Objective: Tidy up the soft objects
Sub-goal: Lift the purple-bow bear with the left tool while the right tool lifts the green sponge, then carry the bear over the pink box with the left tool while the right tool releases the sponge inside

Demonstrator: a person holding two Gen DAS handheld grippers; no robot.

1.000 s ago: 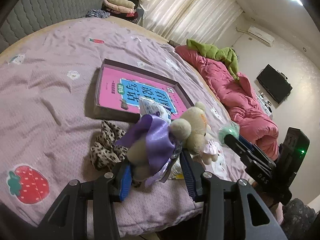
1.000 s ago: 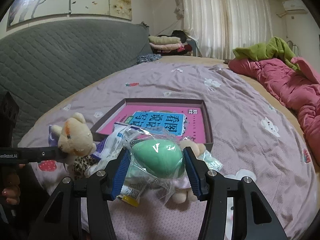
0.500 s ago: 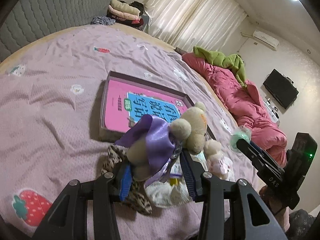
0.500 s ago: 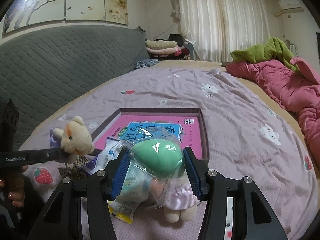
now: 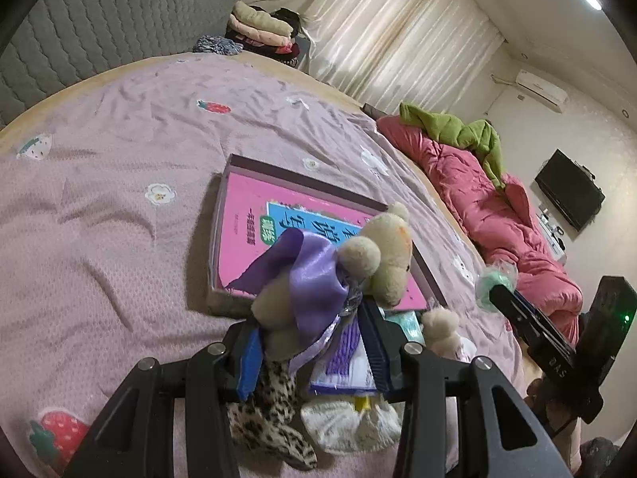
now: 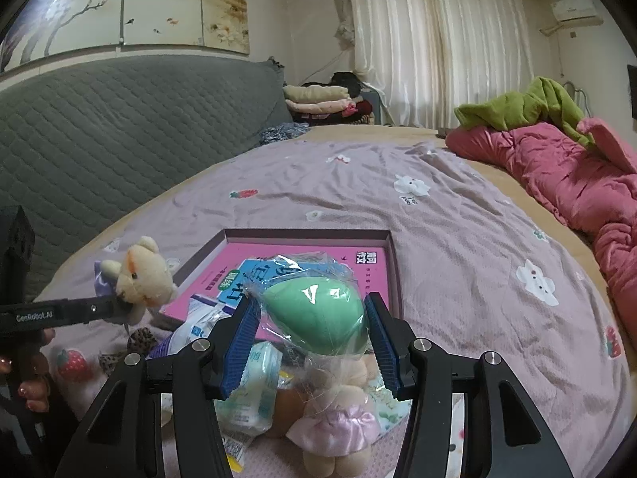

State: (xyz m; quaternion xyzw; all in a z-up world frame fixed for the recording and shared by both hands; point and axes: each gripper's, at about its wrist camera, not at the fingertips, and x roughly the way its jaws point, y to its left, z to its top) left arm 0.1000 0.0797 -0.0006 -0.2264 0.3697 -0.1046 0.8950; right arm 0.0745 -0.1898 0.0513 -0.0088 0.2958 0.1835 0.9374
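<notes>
My left gripper [image 5: 310,342] is shut on a small beige teddy bear with a purple ribbon [image 5: 338,271], held above the bed; the bear also shows in the right wrist view [image 6: 141,279]. My right gripper [image 6: 310,342] is shut on a green egg-shaped sponge in clear wrap [image 6: 318,314]; it shows in the left wrist view [image 5: 491,285] too. Below lie a leopard-print scrunchie [image 5: 270,418], tissue packets [image 6: 247,390] and a second bear in a pink dress [image 6: 334,426]. An open shallow box with a pink book [image 5: 247,231] lies just beyond.
The bed has a lilac sheet [image 5: 99,199] with strawberry prints. A pink quilt [image 6: 577,183] with a green garment lies on the right. A grey quilted headboard [image 6: 99,127] is on the left, with folded clothes [image 6: 318,97] behind it.
Both grippers have lifted and moved forward toward the box, each keeping its load. The bear in the pink dress and the packets now lie nearer below me.
</notes>
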